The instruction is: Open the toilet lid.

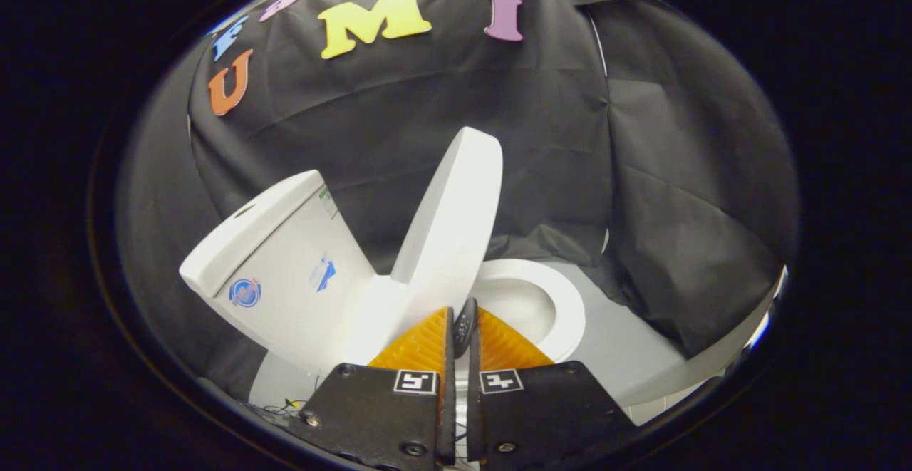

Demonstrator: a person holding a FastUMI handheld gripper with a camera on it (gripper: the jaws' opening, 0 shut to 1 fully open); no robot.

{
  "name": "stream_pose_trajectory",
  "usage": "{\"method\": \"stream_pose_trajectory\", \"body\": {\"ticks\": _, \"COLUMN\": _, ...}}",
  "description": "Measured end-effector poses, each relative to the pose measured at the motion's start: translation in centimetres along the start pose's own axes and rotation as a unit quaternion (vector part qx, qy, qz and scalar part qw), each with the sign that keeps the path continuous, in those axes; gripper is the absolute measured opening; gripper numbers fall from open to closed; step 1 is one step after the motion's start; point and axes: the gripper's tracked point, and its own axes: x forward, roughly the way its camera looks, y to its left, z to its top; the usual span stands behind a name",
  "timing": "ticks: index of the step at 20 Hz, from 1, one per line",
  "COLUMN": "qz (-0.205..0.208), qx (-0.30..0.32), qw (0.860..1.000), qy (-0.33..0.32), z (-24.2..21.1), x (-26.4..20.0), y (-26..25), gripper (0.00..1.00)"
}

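Observation:
The white toilet lid (456, 229) stands raised, tipped up off the seat and leaning toward the tank (285, 293). The seat ring (566, 314) and the bowl opening (516, 303) lie uncovered beside it. My gripper (464, 316) is shut, its two fingers pressed close with only a thin slit between them. The tips sit just below the lid's lower edge, in front of the bowl. A small dark part shows in the slit at the tips. The fingers do not hold the lid.
The whole view is tilted. Black cloth (662, 193) hangs behind and right of the toilet, draping down close to the seat ring. A pale floor (627, 357) runs under the bowl. The tank cover (246, 232) juts out left of the lid.

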Motion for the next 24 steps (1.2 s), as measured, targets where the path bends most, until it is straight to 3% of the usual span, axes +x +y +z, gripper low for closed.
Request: {"method": "stream_pose_trajectory", "body": {"ticks": 24, "qz": 0.028, "qx": -0.14, "qw": 0.989, "qy": -0.048, "z": 1.4, "x": -1.9, "y": 12.1, "gripper": 0.1}}
